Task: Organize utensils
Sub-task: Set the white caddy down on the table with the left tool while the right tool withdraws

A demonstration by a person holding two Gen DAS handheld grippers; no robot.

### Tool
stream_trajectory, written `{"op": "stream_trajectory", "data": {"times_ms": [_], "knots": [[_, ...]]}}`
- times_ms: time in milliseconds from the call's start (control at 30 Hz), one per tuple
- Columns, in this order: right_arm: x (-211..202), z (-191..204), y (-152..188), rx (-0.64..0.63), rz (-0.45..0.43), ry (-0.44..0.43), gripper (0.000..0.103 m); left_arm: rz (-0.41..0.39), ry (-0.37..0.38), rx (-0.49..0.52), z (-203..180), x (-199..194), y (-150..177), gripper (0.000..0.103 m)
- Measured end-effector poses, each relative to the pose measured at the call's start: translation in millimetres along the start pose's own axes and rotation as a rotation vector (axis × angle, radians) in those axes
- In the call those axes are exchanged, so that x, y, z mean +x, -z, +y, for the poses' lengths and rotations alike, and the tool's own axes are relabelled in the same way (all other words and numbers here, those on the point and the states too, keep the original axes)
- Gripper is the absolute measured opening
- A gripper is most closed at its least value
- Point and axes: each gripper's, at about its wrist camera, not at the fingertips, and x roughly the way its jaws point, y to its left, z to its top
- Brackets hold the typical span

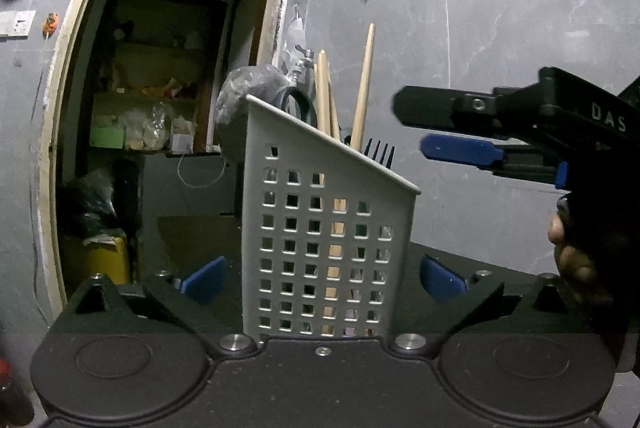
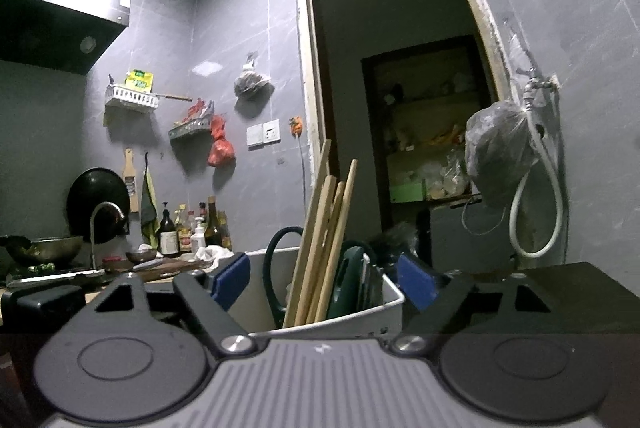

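Observation:
A white perforated utensil holder (image 1: 332, 228) stands upright on a dark surface, close in front of my left gripper (image 1: 323, 280). Its blue pads (image 1: 204, 280) sit apart on either side of the holder without touching it, so the left gripper is open. Wooden sticks (image 1: 362, 87), dark fork tines (image 1: 380, 149) and a black loop handle (image 1: 298, 103) rise from the holder. My right gripper (image 1: 416, 129) comes in level from the right, just beside the fork tines. In the right wrist view the right gripper (image 2: 324, 282) is open, looking over the holder's rim (image 2: 394, 298) at the wooden sticks (image 2: 320, 248) and a green handle (image 2: 352, 280).
Behind the holder is an open doorway (image 2: 400, 107) with cluttered shelves. A wall tap with a white hose (image 2: 536, 187) and a hanging plastic bag (image 2: 500, 155) are at the right. A counter with bottles (image 2: 192, 228), a wok and a range hood (image 2: 60, 27) lies at the left.

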Motion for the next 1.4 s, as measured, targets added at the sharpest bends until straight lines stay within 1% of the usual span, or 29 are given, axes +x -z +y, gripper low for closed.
{"op": "stream_trajectory", "data": {"times_ms": [167, 300, 400, 500, 600, 700, 767, 833, 900, 967, 1033, 1133, 1233, 1400], "knots": [[-13.9, -0.4, 2.5, 0.01, -0.027, 0.035, 0.095, -0.017, -0.007, -0.011, -1.4, -9.9, -1.0, 0.102], [-27.5, 0.6, 4.6, 0.016, -0.048, 0.074, 0.102, -0.027, -0.007, 0.005, -5.1, -19.0, -1.9, 0.102], [-38.4, 2.5, 7.6, 0.02, -0.052, 0.109, 0.103, -0.038, -0.013, 0.009, -7.4, -27.4, -1.6, 0.102], [-48.5, 6.0, 12.8, 0.012, -0.037, 0.151, 0.103, -0.045, -0.028, 0.005, -8.4, -38.1, -2.1, 0.102], [-59.4, 9.9, 21.9, 0.006, -0.017, 0.226, 0.103, -0.048, -0.059, -0.01, -6.8, -49.6, -1.6, 0.102], [-67.7, 10.3, 31.0, 0.034, 0.034, 0.309, 0.103, -0.038, -0.095, -0.036, -2.4, -61.2, -1.4, 0.102], [-69.3, 7.7, 36.5, 0.062, 0.1, 0.367, 0.103, -0.023, -0.117, -0.064, 2.1, -68.8, -1.9, 0.102], [-70.2, 5.0, 43.2, 0.108, 0.184, 0.432, 0.103, 0.014, -0.132, -0.107, 7.7, -75.0, -2.3, 0.102], [-71.4, 1.3, 48.2, 0.163, 0.253, 0.484, 0.103, 0.076, -0.133, -0.167, 16.3, -81.1, -1.7, 0.102], [-75.2, 0.7, 53.0, 0.205, 0.3, 0.505, 0.103, 0.123, -0.132, -0.213, 24.6, -86.1, -0.4, 0.102], [-80.6, 2.5, 56.9, 0.223, 0.323, 0.515, 0.103, 0.158, -0.14, -0.242, 29.8, -92.7, 2.2, 0.102], [-87.3, 11.8, 58.2, 0.194, 0.34, 0.527, 0.103, 0.203, -0.162, -0.239, 31.2, -100.3, 3.2, 0.102], [-88.9, 24.8, 56.8, 0.147, 0.385, 0.56, 0.103, 0.257, -0.18, -0.208, 24.0, -107.7, 1.1, 0.102], [-91.5, 43.1, 52.6, 0.087, 0.426, 0.568, 0.103, 0.278, -0.19, -0.145, 12.2, -119.2, -9.2, 0.102]]}}
